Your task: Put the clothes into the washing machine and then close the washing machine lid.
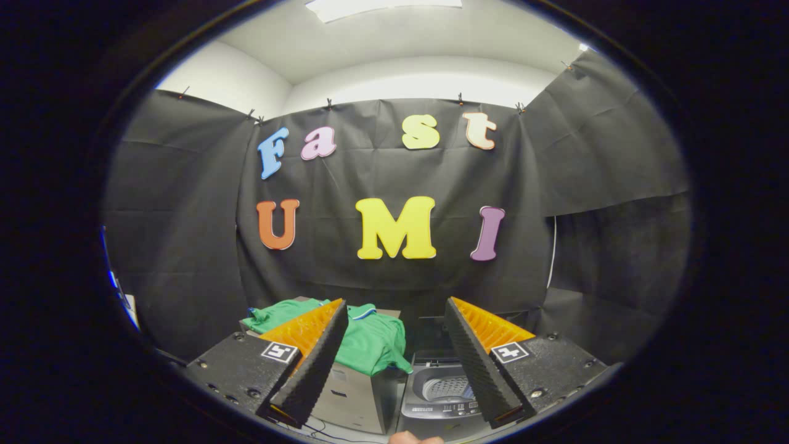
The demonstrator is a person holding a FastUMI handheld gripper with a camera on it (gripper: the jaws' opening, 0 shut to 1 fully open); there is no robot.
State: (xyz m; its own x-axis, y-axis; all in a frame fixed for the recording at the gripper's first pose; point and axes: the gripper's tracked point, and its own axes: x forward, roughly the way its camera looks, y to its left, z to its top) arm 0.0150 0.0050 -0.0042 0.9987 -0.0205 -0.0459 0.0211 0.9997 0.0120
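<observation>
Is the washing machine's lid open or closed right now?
Open. The washing machine shows its perforated drum from above, beyond the open gripper; the green shirt lies on a box beside it.

A shirt [370, 336] lies draped on a box [354, 394], hanging over its front edge. The washing machine [441, 394] stands just right of the box, lid up, drum exposed. The claw [394, 364] hangs before both, fingers spread wide apart.

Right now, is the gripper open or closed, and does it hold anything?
Gripper: open, holding nothing; the green shirt on the box and the washing machine lie beyond its fingers.
</observation>
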